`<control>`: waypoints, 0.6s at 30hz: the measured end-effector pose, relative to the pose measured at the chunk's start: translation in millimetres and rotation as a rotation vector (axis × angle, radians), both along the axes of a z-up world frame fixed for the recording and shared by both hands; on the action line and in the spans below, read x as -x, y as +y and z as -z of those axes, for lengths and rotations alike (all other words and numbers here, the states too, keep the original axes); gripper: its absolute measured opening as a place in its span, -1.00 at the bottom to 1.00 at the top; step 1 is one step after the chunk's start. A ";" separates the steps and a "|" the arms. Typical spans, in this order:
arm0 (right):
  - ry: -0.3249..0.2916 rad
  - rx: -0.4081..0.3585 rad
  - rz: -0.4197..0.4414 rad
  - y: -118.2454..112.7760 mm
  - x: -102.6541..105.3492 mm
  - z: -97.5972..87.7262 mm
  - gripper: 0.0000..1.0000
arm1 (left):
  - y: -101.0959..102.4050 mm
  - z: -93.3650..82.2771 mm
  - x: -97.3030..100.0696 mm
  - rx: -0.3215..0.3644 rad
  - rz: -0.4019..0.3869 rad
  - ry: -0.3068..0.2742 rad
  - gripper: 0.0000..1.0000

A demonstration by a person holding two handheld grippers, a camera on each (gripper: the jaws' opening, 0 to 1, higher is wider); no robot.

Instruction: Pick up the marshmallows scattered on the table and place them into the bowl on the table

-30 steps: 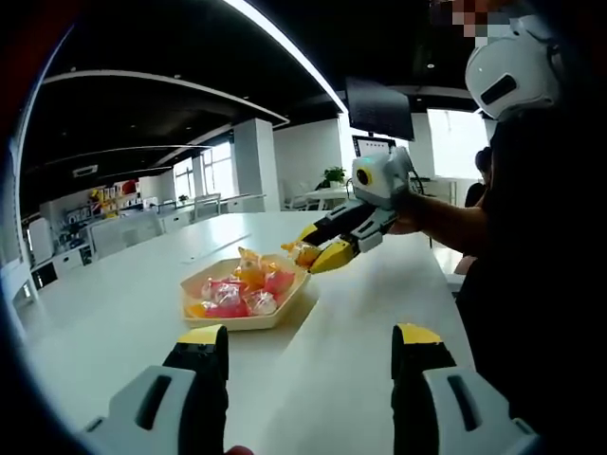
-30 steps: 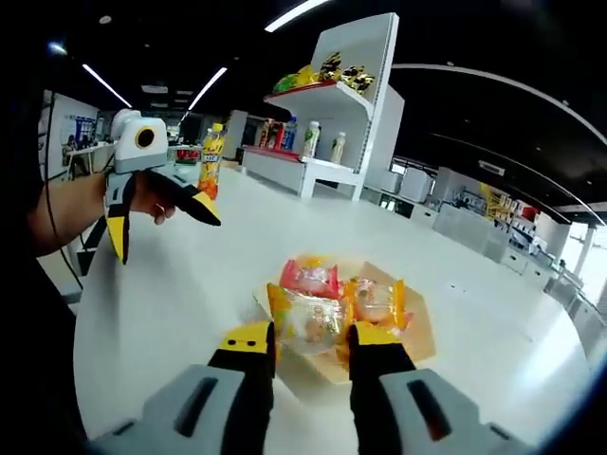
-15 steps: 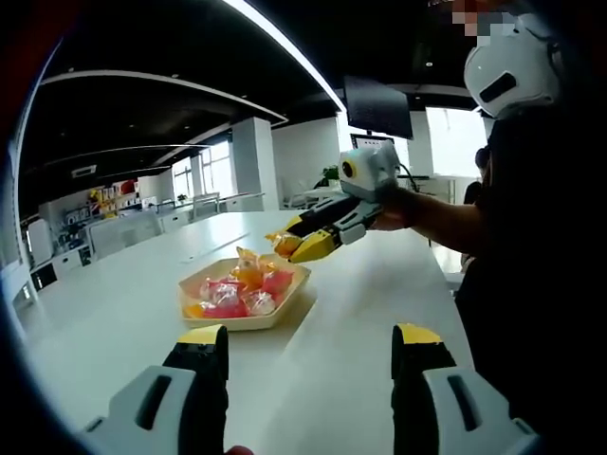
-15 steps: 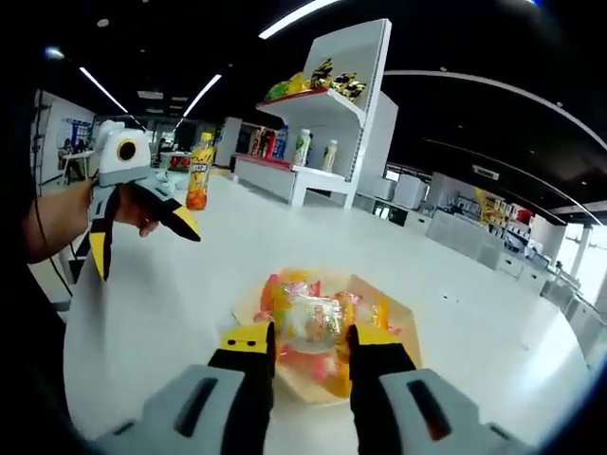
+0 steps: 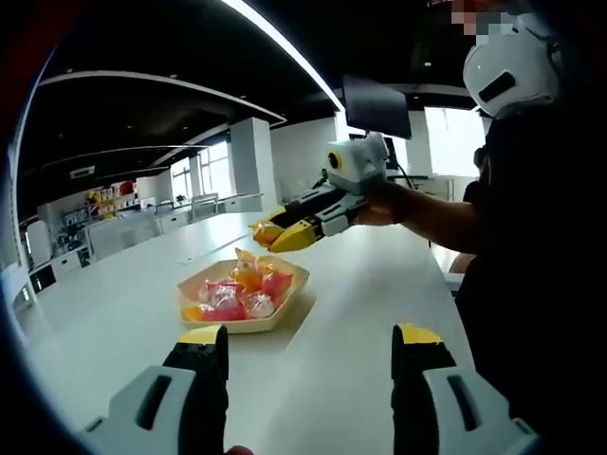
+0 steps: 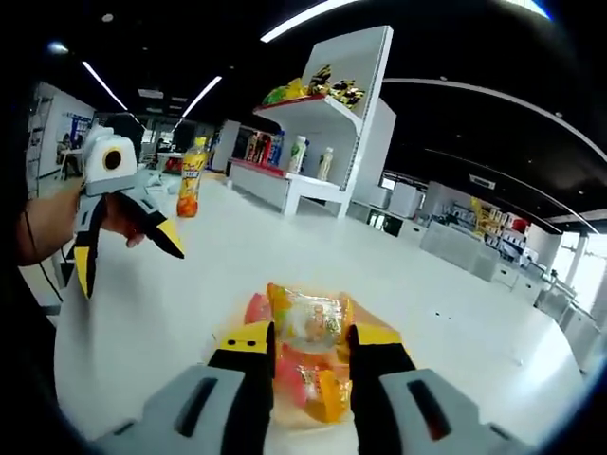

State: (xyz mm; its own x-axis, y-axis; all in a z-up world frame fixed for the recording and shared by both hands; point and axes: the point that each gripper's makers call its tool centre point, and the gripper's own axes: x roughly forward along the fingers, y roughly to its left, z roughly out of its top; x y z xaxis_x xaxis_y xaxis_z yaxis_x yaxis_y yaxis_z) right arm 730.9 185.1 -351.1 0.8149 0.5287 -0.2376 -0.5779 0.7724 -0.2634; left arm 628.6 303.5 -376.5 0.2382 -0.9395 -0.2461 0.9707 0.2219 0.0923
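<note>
Yellow-tipped right gripper [image 6: 305, 339] clamped on a wrapped marshmallow [image 6: 306, 319] above the bowl [image 5: 290, 296] | left gripper [image 5: 309, 336] jaws apart, empty | bowl nearly full; release pending, I judge.

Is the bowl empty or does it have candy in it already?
Not empty. The bowl already holds several wrapped marshmallows, pink and orange. The right tool is shut on one more marshmallow, above the bowl.
</note>
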 end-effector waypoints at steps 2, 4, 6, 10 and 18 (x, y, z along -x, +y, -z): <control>0.001 -0.017 0.007 -0.2 -3.4 -1.3 -0.40 | -0.8 -0.7 0.4 0.001 0.003 -0.002 0.37; 0.000 -0.018 0.012 -0.5 -7.1 -1.3 -0.40 | -1.4 -2.7 1.5 0.004 0.007 -0.005 0.37; -0.001 -0.019 0.013 -1.0 -9.6 -1.8 -0.40 | -1.0 -3.7 1.7 0.005 0.008 -0.008 0.37; -0.007 -0.022 0.019 -1.9 -13.9 -4.5 -0.40 | 0.8 -3.5 2.8 0.002 0.010 -0.010 0.37; 0.017 -0.052 0.012 3.3 -21.2 -3.4 -0.40 | 1.8 -1.2 2.4 0.000 0.009 -0.007 0.37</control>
State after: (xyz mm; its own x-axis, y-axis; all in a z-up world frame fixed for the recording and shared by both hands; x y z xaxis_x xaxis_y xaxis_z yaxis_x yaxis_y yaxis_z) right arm 752.1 188.4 -347.7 0.8171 0.5312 -0.2239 -0.5729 0.7915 -0.2130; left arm 626.2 305.3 -375.3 0.2317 -0.9416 -0.2441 0.9719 0.2134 0.0993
